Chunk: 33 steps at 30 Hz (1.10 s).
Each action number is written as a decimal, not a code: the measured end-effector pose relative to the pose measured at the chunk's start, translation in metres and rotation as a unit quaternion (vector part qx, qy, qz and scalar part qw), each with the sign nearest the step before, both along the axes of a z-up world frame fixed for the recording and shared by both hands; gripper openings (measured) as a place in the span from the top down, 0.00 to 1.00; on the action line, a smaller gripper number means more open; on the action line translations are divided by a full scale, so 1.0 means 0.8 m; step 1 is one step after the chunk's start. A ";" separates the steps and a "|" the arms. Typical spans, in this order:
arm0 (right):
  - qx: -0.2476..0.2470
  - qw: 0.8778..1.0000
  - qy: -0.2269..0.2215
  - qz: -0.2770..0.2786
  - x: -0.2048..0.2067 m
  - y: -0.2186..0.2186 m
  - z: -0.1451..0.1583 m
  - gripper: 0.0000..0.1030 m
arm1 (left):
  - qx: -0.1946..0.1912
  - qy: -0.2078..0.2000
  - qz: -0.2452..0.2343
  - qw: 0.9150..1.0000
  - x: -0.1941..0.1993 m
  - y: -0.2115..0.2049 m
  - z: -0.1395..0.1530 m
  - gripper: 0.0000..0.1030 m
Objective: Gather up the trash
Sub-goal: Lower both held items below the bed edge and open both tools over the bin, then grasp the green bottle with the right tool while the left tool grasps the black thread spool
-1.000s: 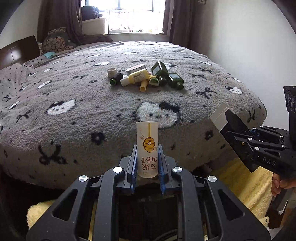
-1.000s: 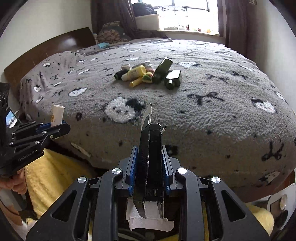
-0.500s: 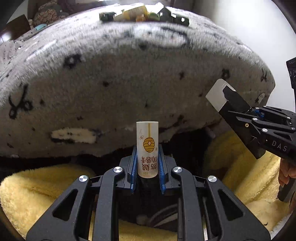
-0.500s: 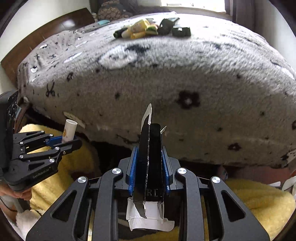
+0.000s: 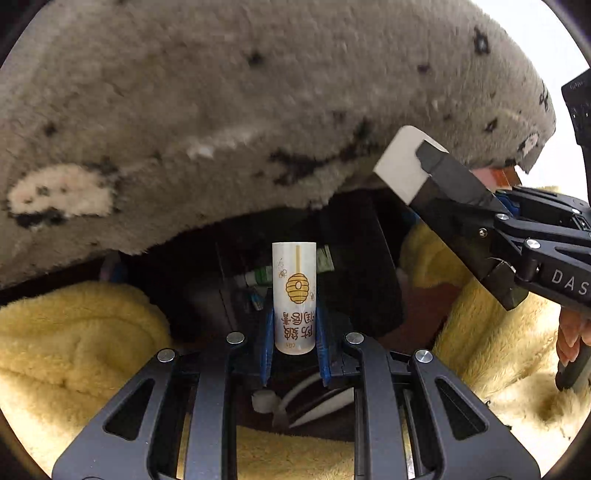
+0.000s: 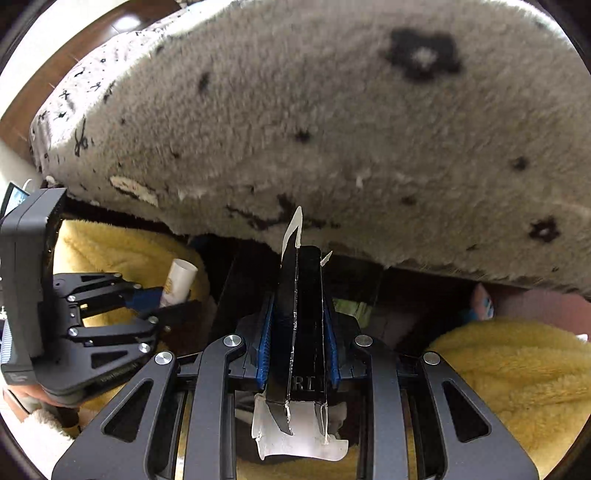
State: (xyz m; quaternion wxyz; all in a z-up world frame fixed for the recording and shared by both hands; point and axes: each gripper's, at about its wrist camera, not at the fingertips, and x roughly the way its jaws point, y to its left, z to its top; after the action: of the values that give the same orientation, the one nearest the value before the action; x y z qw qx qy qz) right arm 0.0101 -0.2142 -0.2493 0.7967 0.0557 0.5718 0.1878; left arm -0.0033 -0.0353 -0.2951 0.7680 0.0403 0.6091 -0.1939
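Standing upright, white tube [image 5: 294, 295] clamped between left hand-held gripper [image 5: 293, 325] pads.

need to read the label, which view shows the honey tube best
The left wrist view: the honey tube stands centred between the left gripper fingers, its beehive print and upside-down text facing the lens. The right wrist view shows it small, tilted, at the left, label unreadable.

A bed draped in a grey fleece blanket [image 5: 229, 110] patterned with black and white motifs is seen from low down, its edge overhanging dark shadow. Yellow plush fabric [image 5: 74, 354] is spread below; a brown wooden headboard [image 6: 110, 33] is lit by daylight.
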 end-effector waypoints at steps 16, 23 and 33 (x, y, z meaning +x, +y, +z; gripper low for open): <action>0.000 1.000 0.008 -0.015 0.014 -0.001 -0.006 0.44 | 0.012 0.008 -0.001 1.000 0.009 0.001 -0.003 0.47; -0.019 0.997 -0.064 -0.045 0.014 -0.019 0.033 0.31 | 0.005 -0.041 0.008 0.999 0.009 0.012 0.042 0.21; -0.034 0.981 -0.175 -0.074 0.033 -0.054 0.117 0.26 | -0.005 -0.155 0.040 0.987 0.021 0.034 0.130 0.20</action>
State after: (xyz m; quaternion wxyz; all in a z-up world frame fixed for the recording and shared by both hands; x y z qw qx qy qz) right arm 0.0362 -0.2578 -0.1557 0.8974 0.0370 0.4242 0.1157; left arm 0.0138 -0.0080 -0.1913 0.8605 0.0416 0.4824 -0.1580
